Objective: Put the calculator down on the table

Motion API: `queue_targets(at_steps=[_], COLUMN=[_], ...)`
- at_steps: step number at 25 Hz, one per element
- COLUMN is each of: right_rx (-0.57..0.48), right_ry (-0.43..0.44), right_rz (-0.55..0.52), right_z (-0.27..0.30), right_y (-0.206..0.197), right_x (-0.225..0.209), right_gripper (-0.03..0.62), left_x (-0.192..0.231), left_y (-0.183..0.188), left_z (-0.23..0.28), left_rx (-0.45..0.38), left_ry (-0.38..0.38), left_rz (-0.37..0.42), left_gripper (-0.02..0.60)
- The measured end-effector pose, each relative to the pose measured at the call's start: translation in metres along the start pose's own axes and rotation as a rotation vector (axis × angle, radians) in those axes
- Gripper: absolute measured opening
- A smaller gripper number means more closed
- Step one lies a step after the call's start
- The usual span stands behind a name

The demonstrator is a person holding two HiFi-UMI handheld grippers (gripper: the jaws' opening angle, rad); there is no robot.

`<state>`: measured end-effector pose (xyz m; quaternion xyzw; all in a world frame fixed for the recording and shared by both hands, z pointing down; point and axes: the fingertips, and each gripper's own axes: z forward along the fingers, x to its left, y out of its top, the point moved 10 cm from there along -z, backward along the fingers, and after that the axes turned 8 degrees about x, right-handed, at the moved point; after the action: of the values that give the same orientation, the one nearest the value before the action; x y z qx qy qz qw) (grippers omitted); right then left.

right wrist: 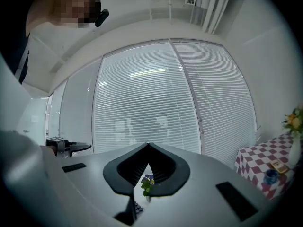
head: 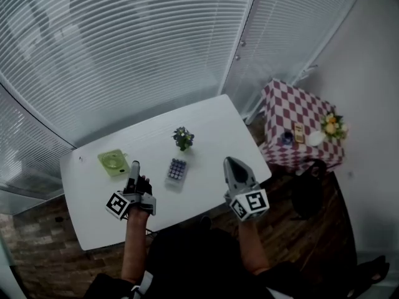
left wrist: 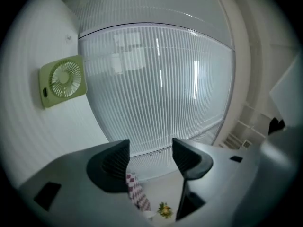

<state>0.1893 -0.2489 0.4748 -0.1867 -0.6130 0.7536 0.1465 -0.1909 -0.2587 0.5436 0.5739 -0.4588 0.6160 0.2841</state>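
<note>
The calculator (head: 177, 170), grey with rows of dark keys, lies flat on the white table (head: 212, 129), between my two grippers. My left gripper (head: 134, 165) hovers just left of it, and its jaws (left wrist: 150, 157) stand open with nothing between them. To the calculator's right my right gripper (head: 230, 161) is shut and empty; its jaws (right wrist: 147, 145) meet at the tip. Below those jaws a corner of the calculator (right wrist: 136, 207) shows.
A green square fan (head: 112, 161) lies on the table's left part, and a small potted plant (head: 183, 137) stands behind the calculator. A checkered side table (head: 293, 120) with flowers and small items stands to the right. Window blinds run behind the table.
</note>
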Motion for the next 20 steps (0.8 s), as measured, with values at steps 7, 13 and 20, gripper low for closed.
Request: queue_targets(at_steps=[7, 13, 20], right_rx=[0.008, 0.024, 0.043], right_ry=[-0.003, -0.012, -0.015], right_rz=[0.003, -0.018, -0.052], right_z=[-0.003, -0.001, -0.002], right_y=[-0.004, -0.006, -0.010], right_x=[0.000, -0.001, 0.000], right_gripper=[0.006, 0.006, 0.006], left_x=[-0.018, -0.062, -0.089], left_y=[0.011, 0.012, 0.006], left_z=[-0.008, -0.003, -0.002], left_rx=[0.075, 0.125, 0.113], left_ry=[0.149, 0.250, 0.311], left_rz=[0.528, 1.021, 1.332], left_gripper=[0.264, 0.264, 0.264])
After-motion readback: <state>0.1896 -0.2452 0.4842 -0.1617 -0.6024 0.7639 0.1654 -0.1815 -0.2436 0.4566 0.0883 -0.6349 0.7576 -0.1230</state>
